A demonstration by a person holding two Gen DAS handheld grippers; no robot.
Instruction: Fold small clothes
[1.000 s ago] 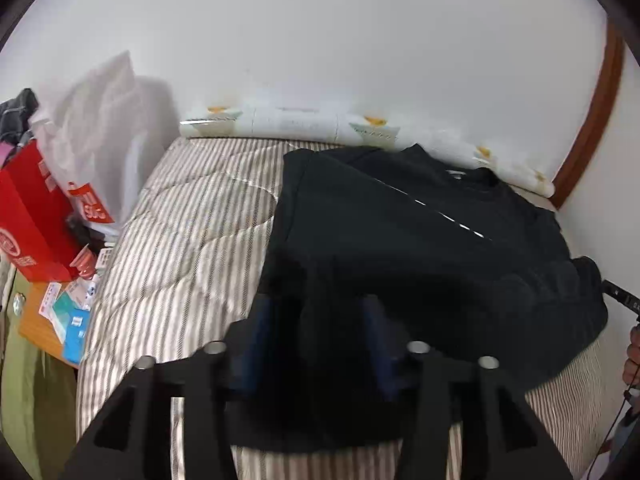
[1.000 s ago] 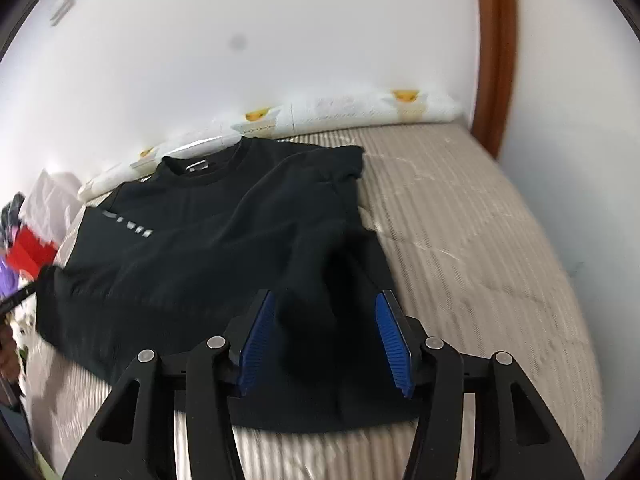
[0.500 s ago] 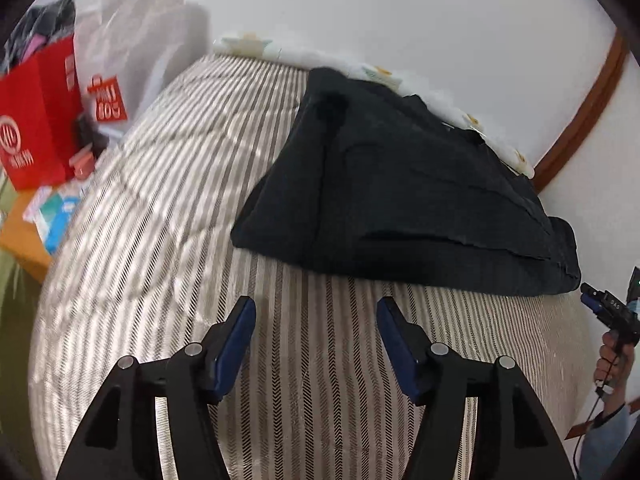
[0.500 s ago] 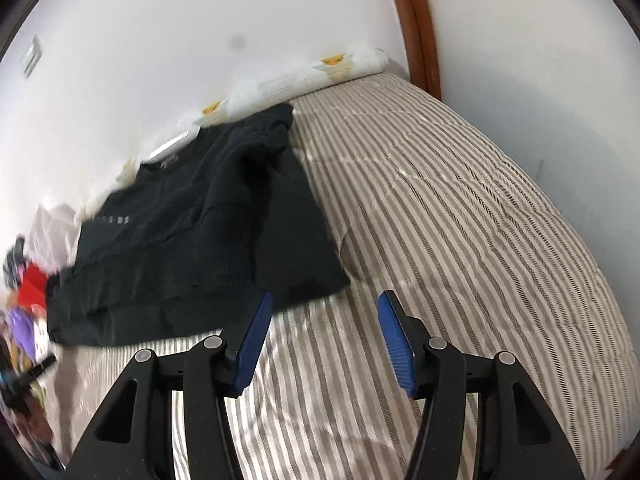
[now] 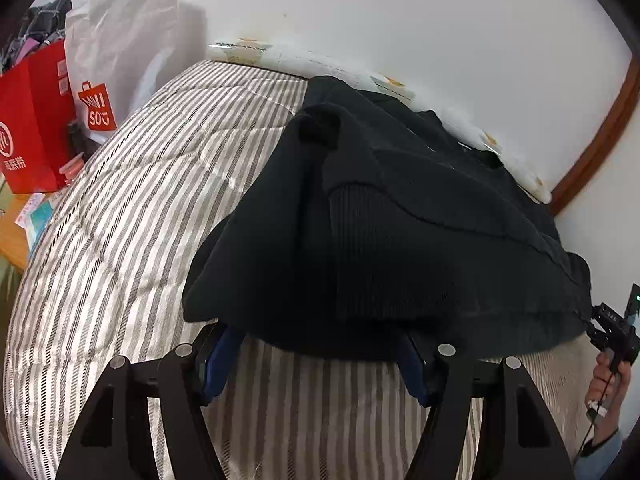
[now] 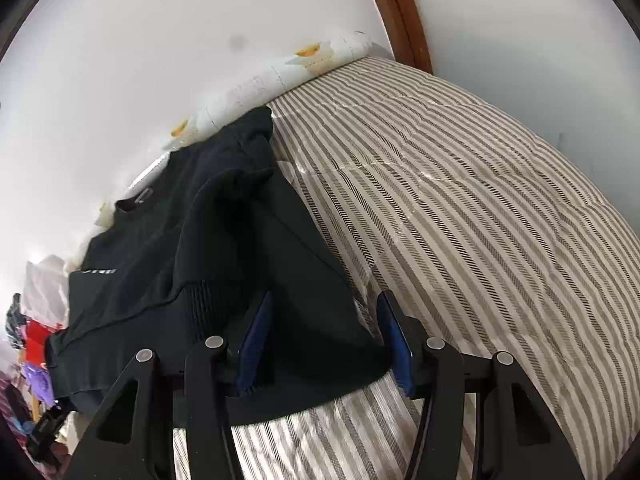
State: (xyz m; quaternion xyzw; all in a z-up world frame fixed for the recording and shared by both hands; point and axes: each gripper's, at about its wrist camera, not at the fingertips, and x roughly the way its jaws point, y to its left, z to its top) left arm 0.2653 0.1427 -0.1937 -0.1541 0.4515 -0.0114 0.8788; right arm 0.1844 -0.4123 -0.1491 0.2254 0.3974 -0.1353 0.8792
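Note:
A black sweatshirt (image 5: pixel 400 216) lies on a striped quilt (image 5: pixel 132 216), its bottom part folded up over the body. My left gripper (image 5: pixel 316 344) is open, low at the garment's near left edge, and the cloth covers its fingertips. In the right wrist view the sweatshirt (image 6: pixel 208 232) lies left of centre. My right gripper (image 6: pixel 326 332) is open with its blue pads (image 6: pixel 256 332) astride the garment's near right corner, cloth between the jaws.
A red shopping bag (image 5: pixel 32 116) and a white bag (image 5: pixel 120 52) stand at the bed's left, with small items on a wooden surface (image 5: pixel 12 236). A patterned pillow (image 6: pixel 280 76) lines the white wall. A brown door frame (image 6: pixel 400 12) stands far right.
Both grippers have moved back in to the sweatshirt's near edge from the bare quilt. A second earlier they stood over the cloth as the bottom part was laid over the body.

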